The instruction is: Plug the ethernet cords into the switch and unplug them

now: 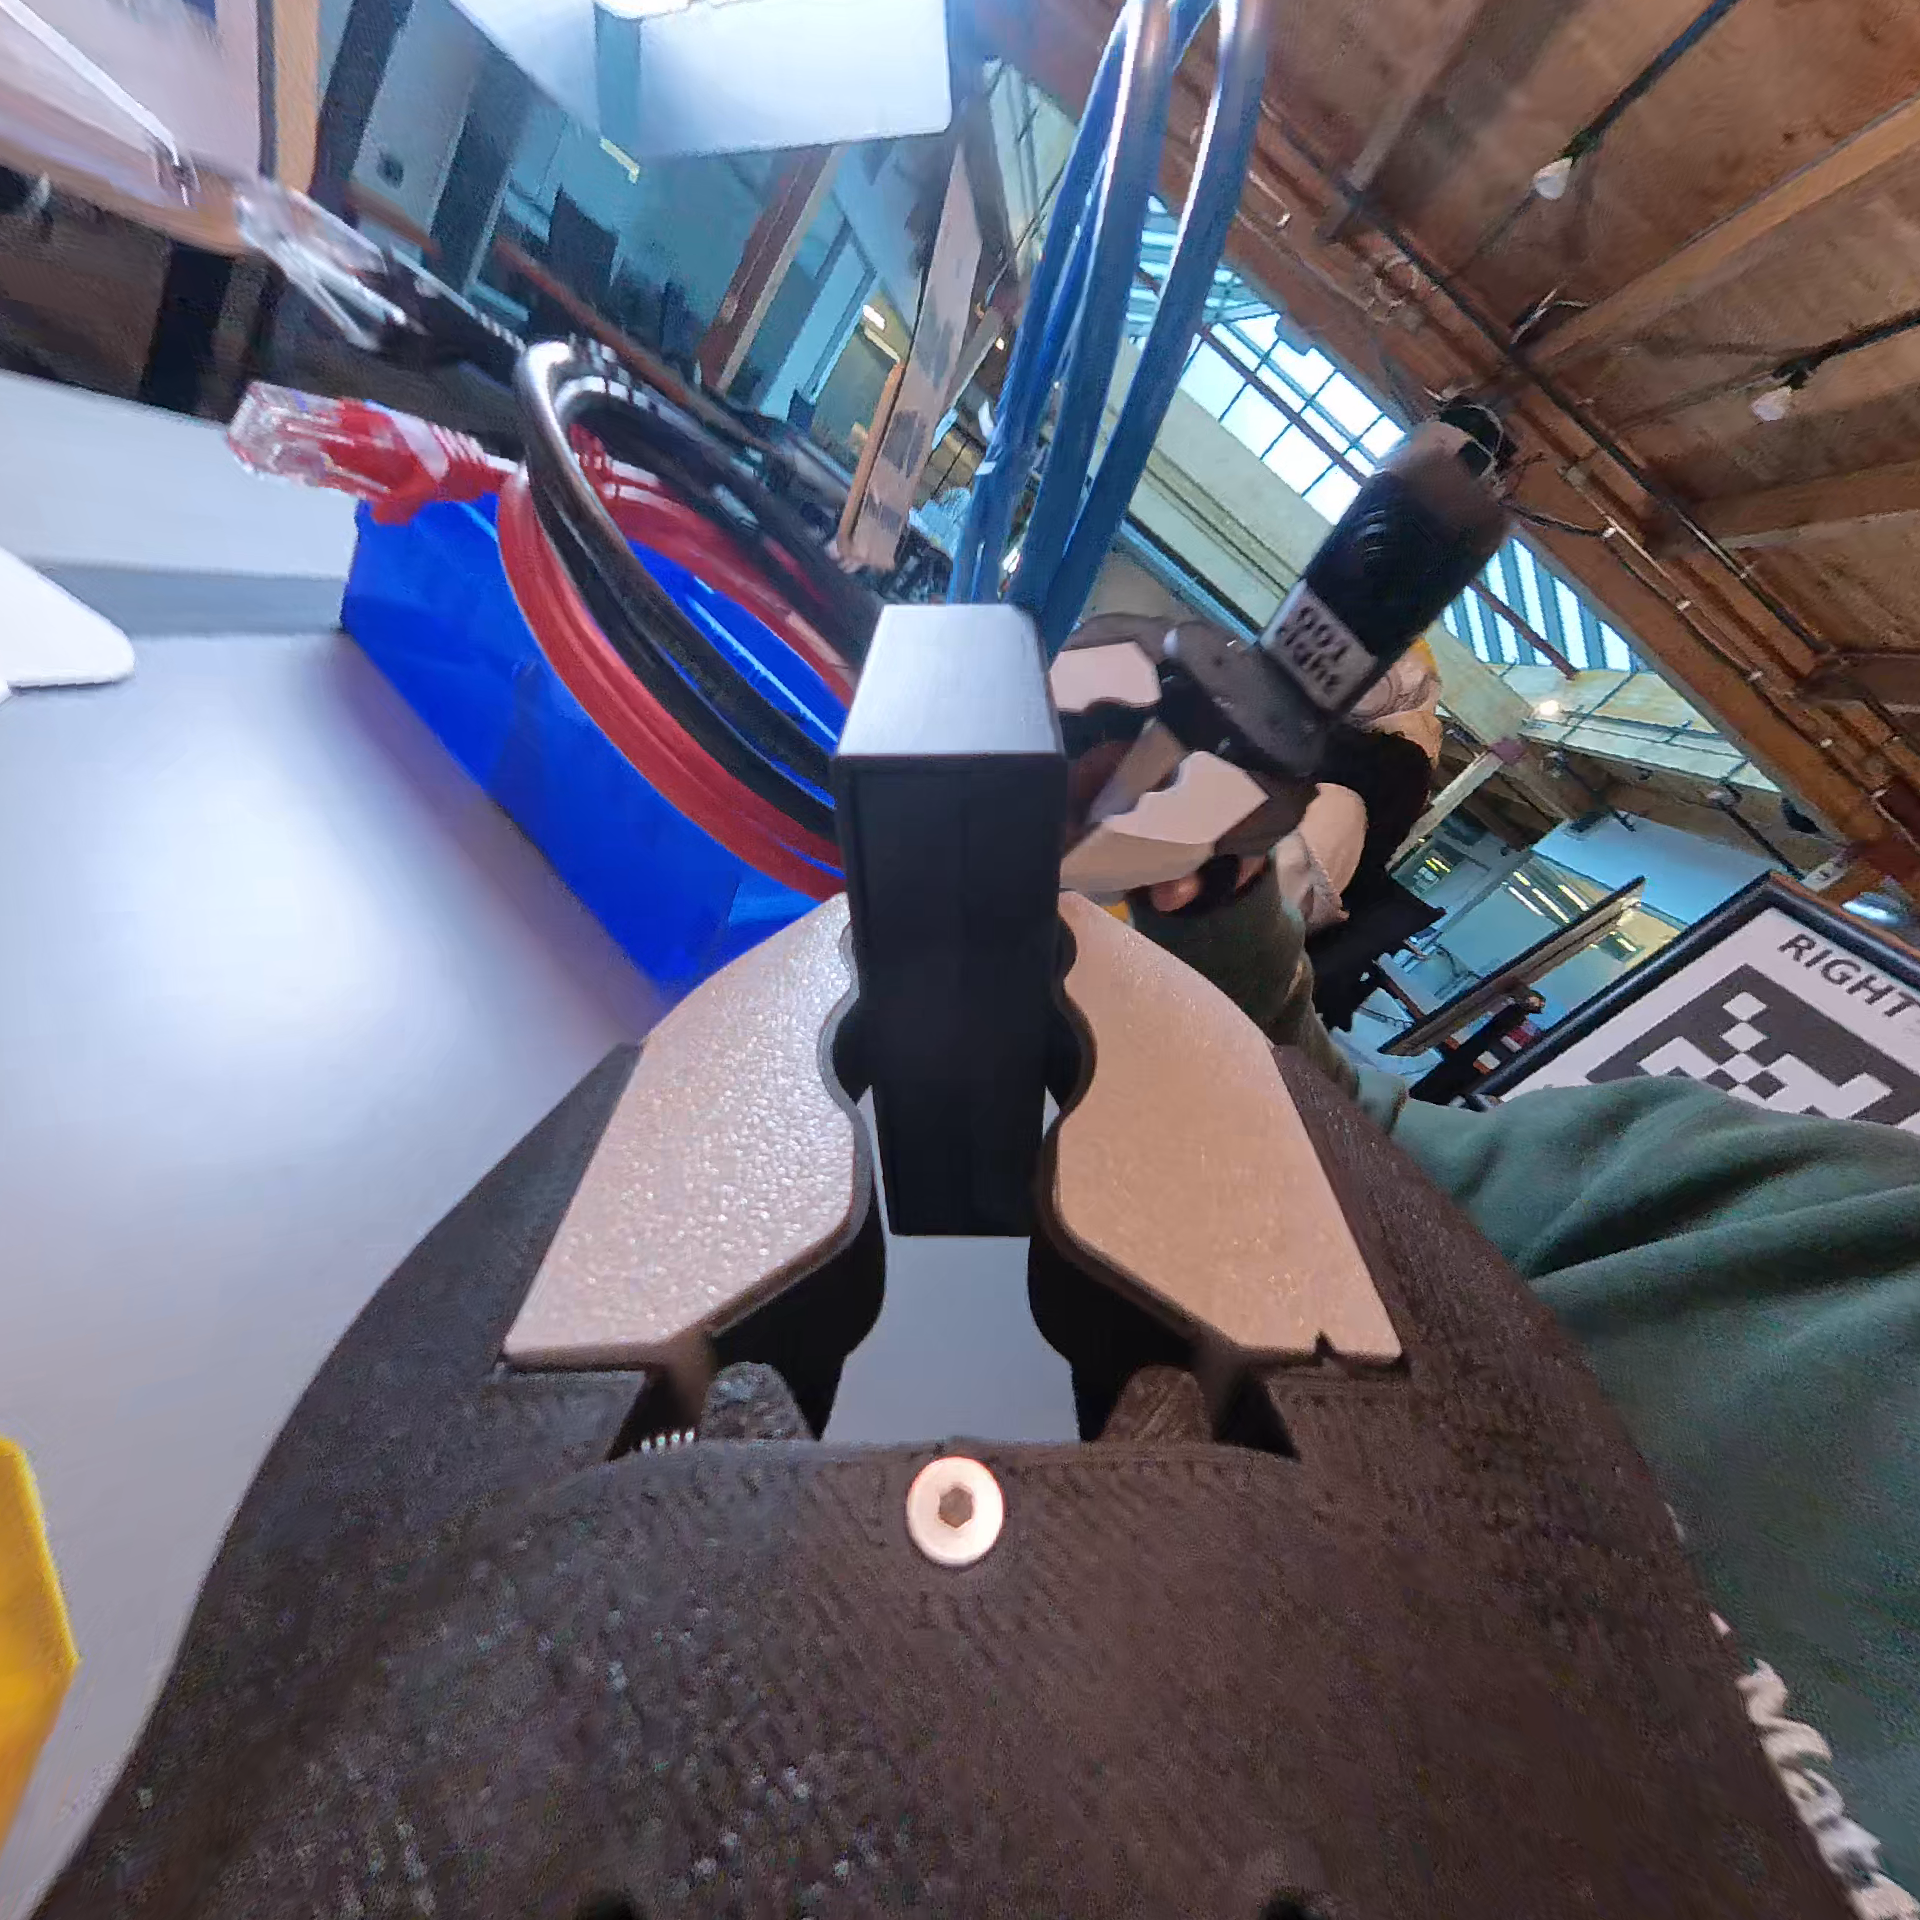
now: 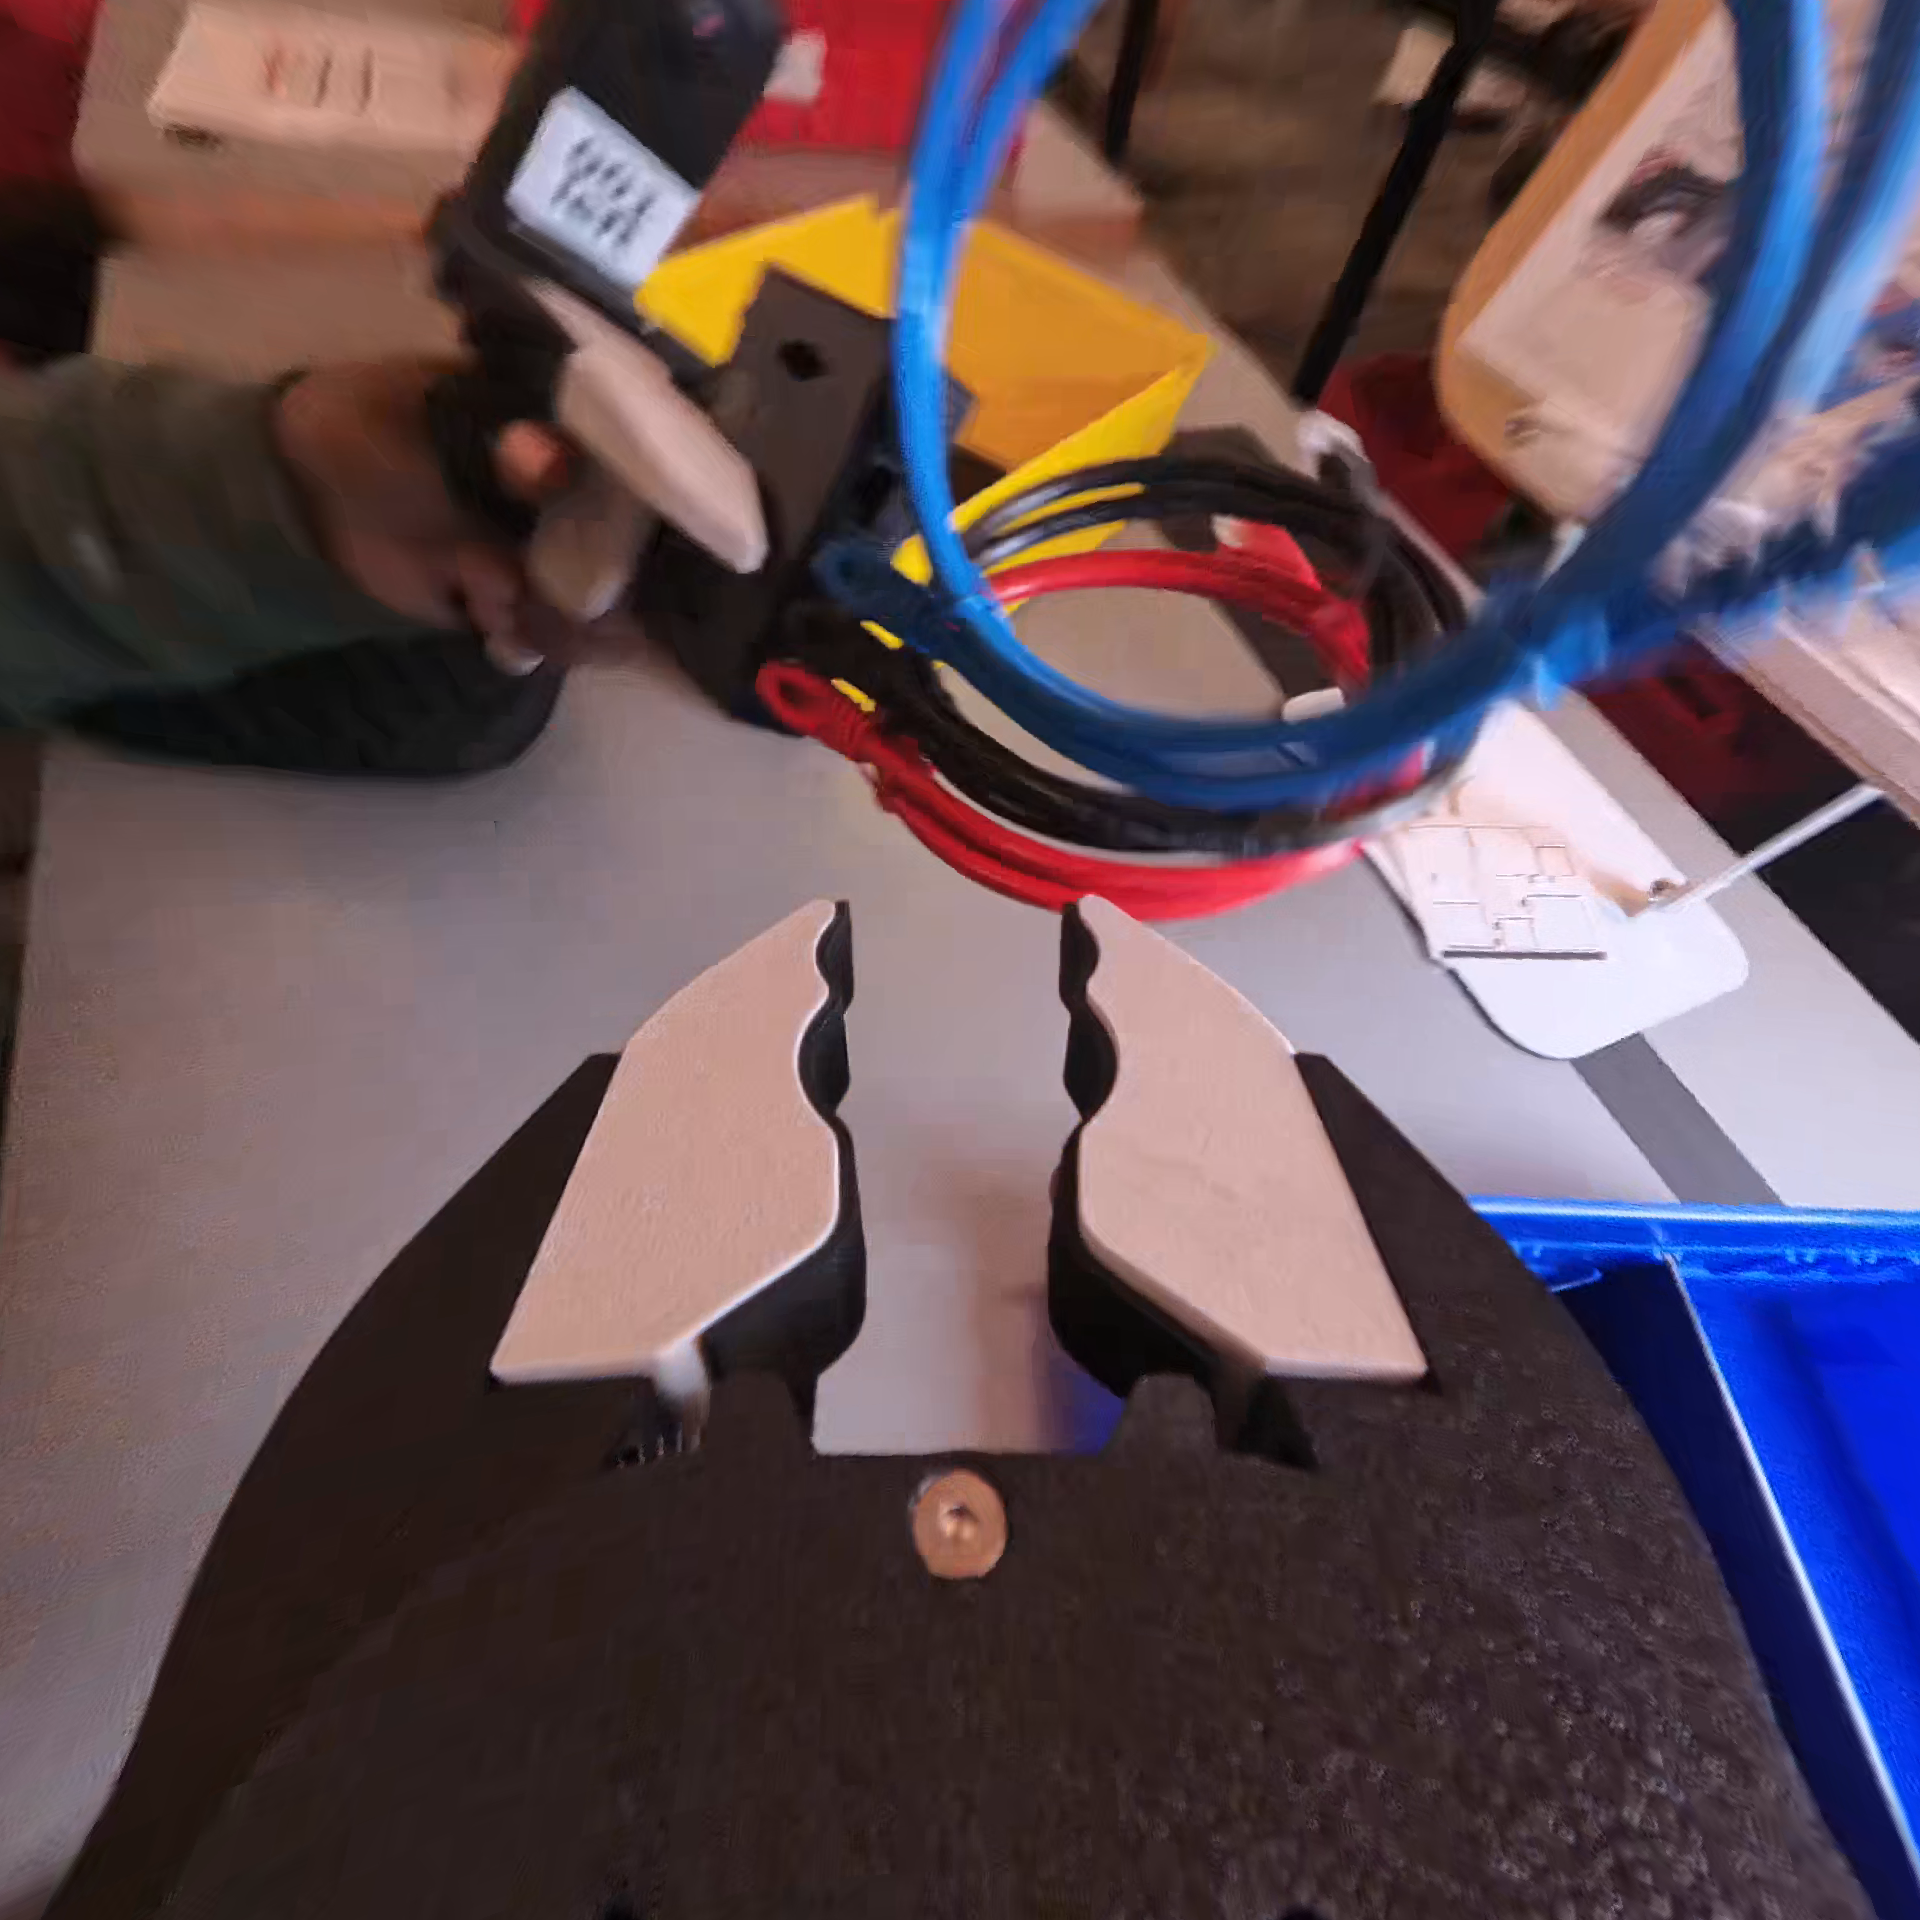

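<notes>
Gripping a black switch (image 1: 951,935) between its two grey fingers (image 1: 717,1132), the left claw (image 1: 951,997) is clamped on the box's narrow sides and holds it upright above the grey tabletop (image 1: 260,987). Blue ethernet cords (image 1: 1101,343) rise from the far end of the switch in tall loops. Behind it, red cords (image 1: 665,727) and black cords (image 1: 623,582) lie coiled against a blue bin (image 1: 488,675), and one red cord's clear plug (image 1: 281,431) sticks out to the left, plugged into nothing. A green sleeve (image 1: 1662,1247) shows at the right edge.

From the right wrist view, the right claw (image 2: 956,925) is spread apart with nothing between its fingers (image 2: 717,1122), only bare tabletop (image 2: 312,1039) showing through the gap. Farther off, a person's hand (image 2: 416,499) holds the left claw (image 2: 665,520) with the switch (image 2: 800,436), though blur hides the details. Blue cords (image 2: 1195,748), red cords (image 2: 1039,862) and black cords (image 2: 997,748) run from it in loops. A yellow bin (image 2: 1039,343) sits behind, and a blue bin (image 2: 1766,1351) is at the lower right
</notes>
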`<state>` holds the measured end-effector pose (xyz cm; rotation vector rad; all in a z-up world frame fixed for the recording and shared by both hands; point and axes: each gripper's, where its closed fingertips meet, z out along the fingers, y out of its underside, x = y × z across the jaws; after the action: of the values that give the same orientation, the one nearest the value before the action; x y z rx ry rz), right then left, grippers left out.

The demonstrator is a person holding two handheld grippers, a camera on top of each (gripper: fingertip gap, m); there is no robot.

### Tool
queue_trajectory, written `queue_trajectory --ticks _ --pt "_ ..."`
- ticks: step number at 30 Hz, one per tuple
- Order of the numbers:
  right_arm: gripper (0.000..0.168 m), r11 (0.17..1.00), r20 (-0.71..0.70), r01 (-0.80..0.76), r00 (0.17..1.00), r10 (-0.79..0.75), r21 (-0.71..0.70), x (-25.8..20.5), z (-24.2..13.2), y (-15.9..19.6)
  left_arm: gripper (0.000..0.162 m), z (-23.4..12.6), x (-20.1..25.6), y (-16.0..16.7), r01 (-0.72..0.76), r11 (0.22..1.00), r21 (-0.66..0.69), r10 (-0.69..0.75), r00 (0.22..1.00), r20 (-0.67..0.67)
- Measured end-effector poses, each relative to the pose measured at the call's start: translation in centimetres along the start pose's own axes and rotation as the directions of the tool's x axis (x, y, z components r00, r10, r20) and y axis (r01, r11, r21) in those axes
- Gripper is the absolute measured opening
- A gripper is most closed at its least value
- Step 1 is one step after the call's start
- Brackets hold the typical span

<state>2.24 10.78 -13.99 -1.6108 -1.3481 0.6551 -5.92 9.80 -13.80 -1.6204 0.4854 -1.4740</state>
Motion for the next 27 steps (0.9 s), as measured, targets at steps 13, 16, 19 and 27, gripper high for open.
queue_trajectory --ticks 13,16,19,27 --pt "0.022 0.933 0.296 -0.339 0.885 0.36 -0.122 -10.5 4.4 4.5 0.03 1.9 -0.5 7.7 0.165 0.955 -0.245 -0.172 0.985 -0.008" --pt "0.021 0.913 0.233 -0.378 0.884 0.404 -0.15 -10.4 5.2 5.9 0.029 1.8 -1.0 7.9 0.169 0.955 -0.242 -0.173 0.985 0.005" --pt "0.022 0.904 0.197 -0.407 0.883 0.426 -0.13 -9.1 5.6 6.0 0.029 1.8 -1.4 8.0 0.212 0.949 -0.232 -0.214 0.977 0.017" --pt "0.022 0.91 0.185 -0.366 0.897 0.401 -0.195 -9.3 6.9 7.2 0.029 1.3 -2.2 9.7 0.275 0.935 -0.226 -0.27 0.962 0.053"
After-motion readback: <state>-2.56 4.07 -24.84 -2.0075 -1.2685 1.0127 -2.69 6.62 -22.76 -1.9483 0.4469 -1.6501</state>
